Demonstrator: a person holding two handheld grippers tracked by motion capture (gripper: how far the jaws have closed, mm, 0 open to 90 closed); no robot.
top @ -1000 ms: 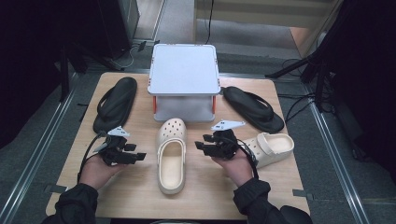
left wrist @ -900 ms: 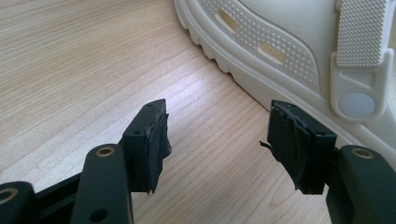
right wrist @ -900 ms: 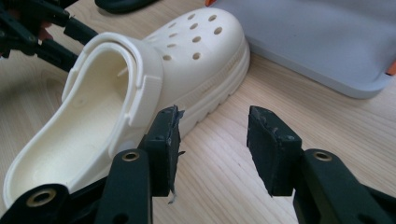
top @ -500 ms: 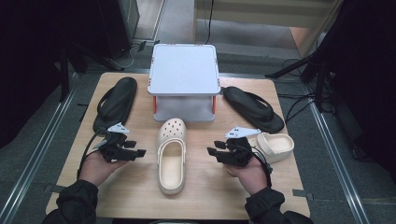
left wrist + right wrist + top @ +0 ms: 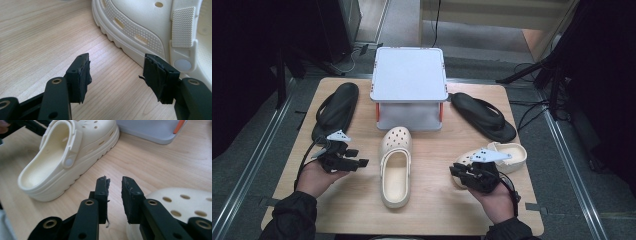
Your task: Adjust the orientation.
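Observation:
A cream clog (image 5: 395, 167) lies in the middle of the wooden table (image 5: 427, 210), toe toward the back. A second cream clog (image 5: 507, 155) lies at the right. My left gripper (image 5: 358, 159) hovers left of the middle clog (image 5: 150, 27), open wide (image 5: 116, 80) with bare wood between its jaws. My right gripper (image 5: 455, 172) sits at the toe of the right clog (image 5: 180, 202). Its jaws (image 5: 115, 195) have just been closing to a narrow gap, and nothing is between them. The right gripper view looks toward the middle clog (image 5: 67, 157).
A white lidded box (image 5: 409, 75) with orange clips stands at the back centre. One black flip-flop (image 5: 336, 110) lies at the back left, another (image 5: 484, 116) at the back right. Metal rails run along both sides of the table.
My right hand has moved rightward and nearer, from beside the middle clog to the right clog's toe, and its jaws have narrowed. The left hand has stayed put.

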